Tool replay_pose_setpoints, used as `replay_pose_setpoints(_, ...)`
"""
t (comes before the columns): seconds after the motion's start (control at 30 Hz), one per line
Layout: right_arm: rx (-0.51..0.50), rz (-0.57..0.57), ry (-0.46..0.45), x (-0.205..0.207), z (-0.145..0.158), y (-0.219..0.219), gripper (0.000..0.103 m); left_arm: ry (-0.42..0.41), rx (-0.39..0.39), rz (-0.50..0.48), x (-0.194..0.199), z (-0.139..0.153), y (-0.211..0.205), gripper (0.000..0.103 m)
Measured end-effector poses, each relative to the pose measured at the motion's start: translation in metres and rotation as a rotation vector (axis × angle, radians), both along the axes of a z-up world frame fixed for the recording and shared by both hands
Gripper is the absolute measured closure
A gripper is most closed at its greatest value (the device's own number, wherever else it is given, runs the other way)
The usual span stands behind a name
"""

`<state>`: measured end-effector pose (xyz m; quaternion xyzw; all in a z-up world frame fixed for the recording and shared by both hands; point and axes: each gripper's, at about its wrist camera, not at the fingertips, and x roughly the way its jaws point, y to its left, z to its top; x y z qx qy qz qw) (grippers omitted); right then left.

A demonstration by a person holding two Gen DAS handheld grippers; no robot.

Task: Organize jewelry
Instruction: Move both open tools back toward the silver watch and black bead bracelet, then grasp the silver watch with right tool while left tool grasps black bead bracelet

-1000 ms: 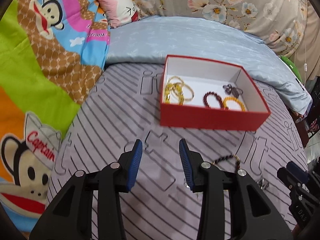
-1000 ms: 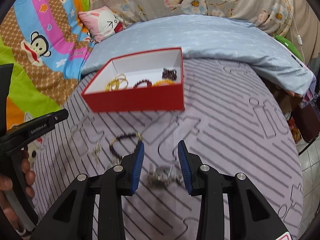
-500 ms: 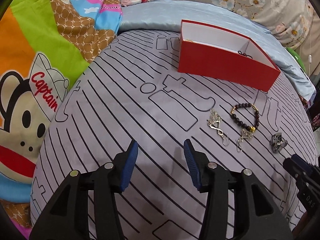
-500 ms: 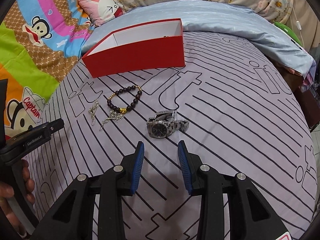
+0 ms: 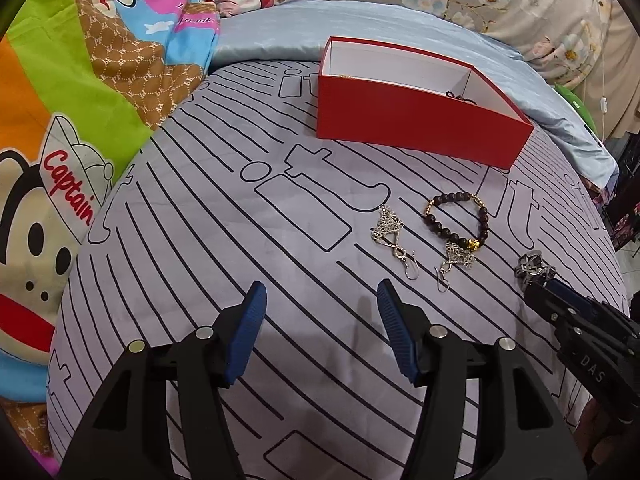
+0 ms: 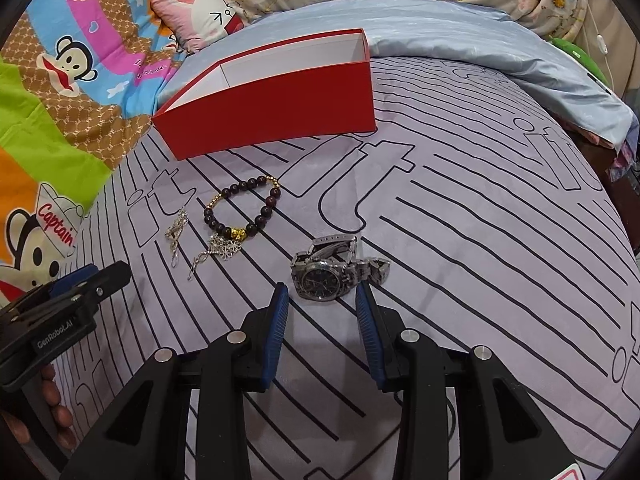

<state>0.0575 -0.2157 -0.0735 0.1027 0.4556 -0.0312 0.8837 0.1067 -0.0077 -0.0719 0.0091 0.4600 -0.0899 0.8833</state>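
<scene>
A red box [image 5: 416, 108] with a white inside stands on the striped bedspread; it also shows in the right wrist view [image 6: 272, 108]. In front of it lie a dark bead bracelet [image 5: 456, 220] [image 6: 244, 208], two silver earrings [image 5: 394, 236] [image 6: 176, 232] and a silver watch [image 6: 332, 268] [image 5: 534, 266]. My left gripper [image 5: 320, 300] is open and empty, short of the earrings. My right gripper [image 6: 322, 300] is open, its tips just short of the watch, one on each side.
A cartoon monkey blanket [image 5: 60, 120] covers the left. A light blue quilt [image 6: 460, 36] and a pink pillow [image 6: 200, 16] lie behind the box. The bed edge drops off at the right [image 6: 624, 168].
Both grippers pulled back from the box and lowered toward the bedspread. The right gripper then moved forward to the watch. Both stayed open.
</scene>
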Motion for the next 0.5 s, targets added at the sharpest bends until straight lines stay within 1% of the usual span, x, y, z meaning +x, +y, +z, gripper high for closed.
replay_pose_setpoints(0.2, 0.002, -0.004, -0.011, 0.010, -0.001, 0.000, 0.068, 0.008, -0.002, 0.004, 0.005, -0.002, -0.002, 0.048)
replay_pose_setpoints(0.27, -0.013, -0.003, -0.013, 0.012, -0.002, 0.001, 0.073, 0.009, -0.004, 0.001, 0.006, -0.003, -0.004, 0.048)
replay_pose_setpoints(0.3, -0.020, -0.003, -0.014, 0.012, -0.002, 0.001, 0.073, 0.010, -0.005, 0.001, 0.007, -0.003, -0.004, 0.048)
replay_pose_setpoints(0.4, -0.011, -0.001, -0.016, 0.011, -0.002, 0.000, 0.075, 0.007, -0.012, -0.006, 0.010, -0.001, -0.008, 0.048)
replay_pose_setpoints(0.5, 0.004, -0.002, -0.017, 0.008, -0.001, -0.003, 0.080, 0.002, -0.016, -0.016, 0.015, 0.001, -0.015, 0.048)
